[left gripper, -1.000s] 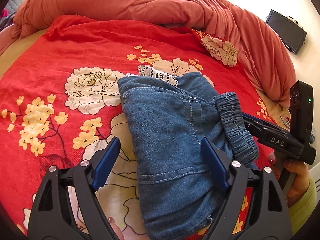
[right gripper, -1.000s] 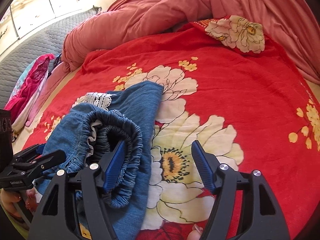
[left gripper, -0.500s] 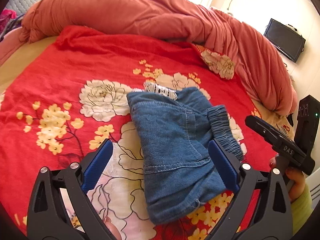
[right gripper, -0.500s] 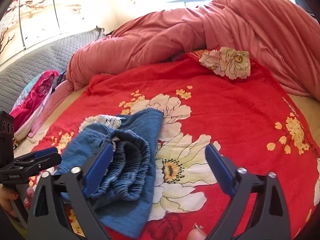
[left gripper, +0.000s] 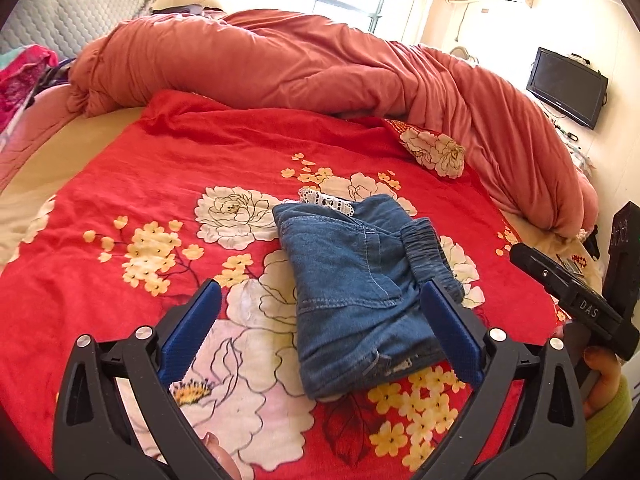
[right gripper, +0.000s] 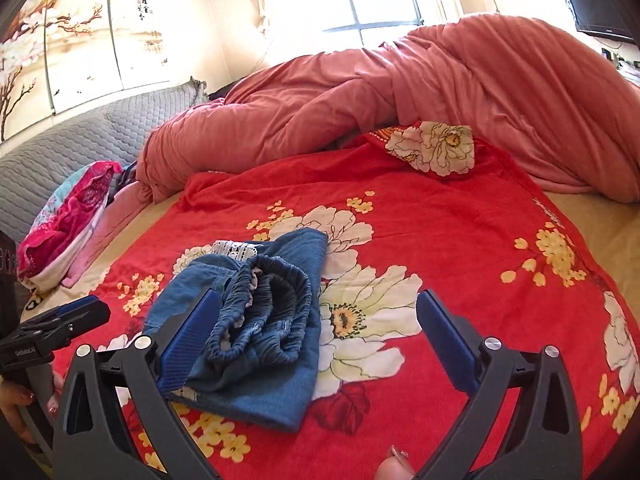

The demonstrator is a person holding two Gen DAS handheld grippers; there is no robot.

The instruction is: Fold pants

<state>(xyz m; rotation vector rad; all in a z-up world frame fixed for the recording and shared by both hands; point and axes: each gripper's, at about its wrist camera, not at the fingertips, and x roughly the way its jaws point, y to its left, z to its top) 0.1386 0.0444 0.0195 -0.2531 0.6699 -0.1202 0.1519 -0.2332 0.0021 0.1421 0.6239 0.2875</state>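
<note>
1. On the bed, red floral blanket [left gripper: 168, 152] is the work surface; pink duvet [left gripper: 320, 68] is heaped along the far edge.
2. Pants [left gripper: 352, 292] lie mid-blanket as a compact folded denim bundle, elastic waistband [right gripper: 268, 304] bunched on top, lace trim [left gripper: 328, 200] poking out at the far end.
3. Left gripper [left gripper: 320, 320]: jaws wide open, holding nothing, above the bundle's near end.
4. Right gripper [right gripper: 316, 340]: jaws wide open, empty, at the waistband side.
5. Judgement: fold looks essentially done. To finish well, flatten the waistband, tuck in the lace, square the edges, and avoid pinching the blanket.
</note>
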